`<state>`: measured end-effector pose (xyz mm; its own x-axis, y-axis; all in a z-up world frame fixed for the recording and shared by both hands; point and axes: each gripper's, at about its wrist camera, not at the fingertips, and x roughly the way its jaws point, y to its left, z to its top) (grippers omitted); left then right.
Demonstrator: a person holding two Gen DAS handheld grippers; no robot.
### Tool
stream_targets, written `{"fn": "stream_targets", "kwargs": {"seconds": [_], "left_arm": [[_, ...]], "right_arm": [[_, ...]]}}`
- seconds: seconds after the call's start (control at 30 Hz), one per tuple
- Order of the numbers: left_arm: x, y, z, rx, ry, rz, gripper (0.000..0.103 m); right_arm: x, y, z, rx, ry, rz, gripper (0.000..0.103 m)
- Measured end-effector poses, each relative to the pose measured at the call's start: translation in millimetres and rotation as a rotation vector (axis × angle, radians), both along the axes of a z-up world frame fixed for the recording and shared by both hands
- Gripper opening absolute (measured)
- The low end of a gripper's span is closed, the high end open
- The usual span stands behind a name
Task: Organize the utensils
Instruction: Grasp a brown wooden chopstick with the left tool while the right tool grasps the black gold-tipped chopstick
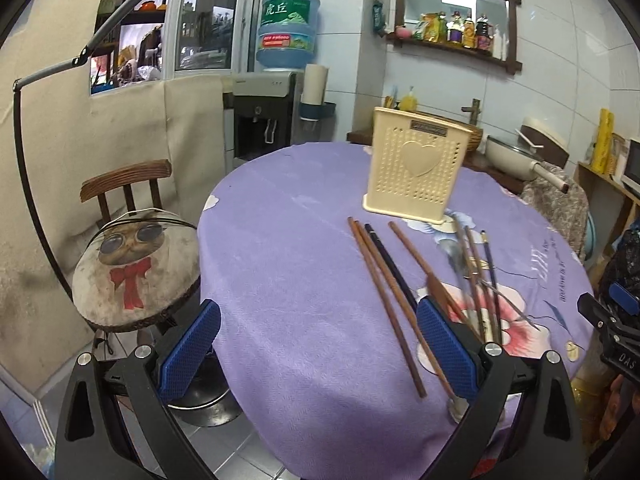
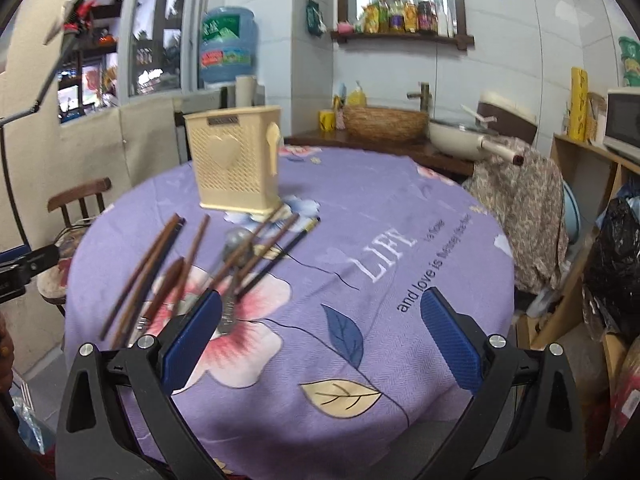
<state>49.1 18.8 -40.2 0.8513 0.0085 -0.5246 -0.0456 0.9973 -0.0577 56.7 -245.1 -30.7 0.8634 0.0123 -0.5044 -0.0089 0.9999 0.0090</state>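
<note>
A cream perforated utensil holder with a heart on its front stands upright on the round table's purple cloth. In front of it lie loose chopsticks, brown and dark, mixed with a metal spoon and other thin utensils. My left gripper hangs open over the table's near edge, the chopsticks passing by its right finger. My right gripper is open too, above the flower print, with the utensil pile at its left finger. Neither holds anything.
A wooden chair with a cat-print cushion sits left of the table. A draped cloth on a chair stands at the right. Behind are a counter with a basket, a pan and a water dispenser.
</note>
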Motion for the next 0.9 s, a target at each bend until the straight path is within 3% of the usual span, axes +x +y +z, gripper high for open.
{"fn": "stream_targets", "kwargs": {"seconds": [0.2,0.33,0.43,0.6,0.67,0.73,0.8,0.9], "left_arm": [[34,-1,11,-0.004,0.061,-0.010,0.096],[65,-8,8,0.045,0.165,-0.048,0.097],[83,-10,6,0.050,0.205,-0.066,0.096],[110,-12,9,0.064,0.235,-0.069,0.094],[120,-13,9,0.063,0.255,-0.063,0.088],[132,-14,7,0.056,0.288,-0.068,0.082],[139,-16,5,0.054,0.306,-0.069,0.078],[147,-21,3,0.068,0.319,-0.076,0.075]], "right_arm": [[47,5,0,0.019,0.078,0.067,0.098],[77,17,-2,0.000,0.141,0.122,0.098],[103,14,-5,0.063,0.214,0.139,0.098],[139,10,-7,0.054,0.272,0.088,0.080],[153,11,-11,0.067,0.304,0.075,0.075],[167,14,-18,0.073,0.341,0.069,0.065],[177,14,-25,0.089,0.381,0.054,0.049],[192,16,-32,0.108,0.416,0.032,0.044]]}}
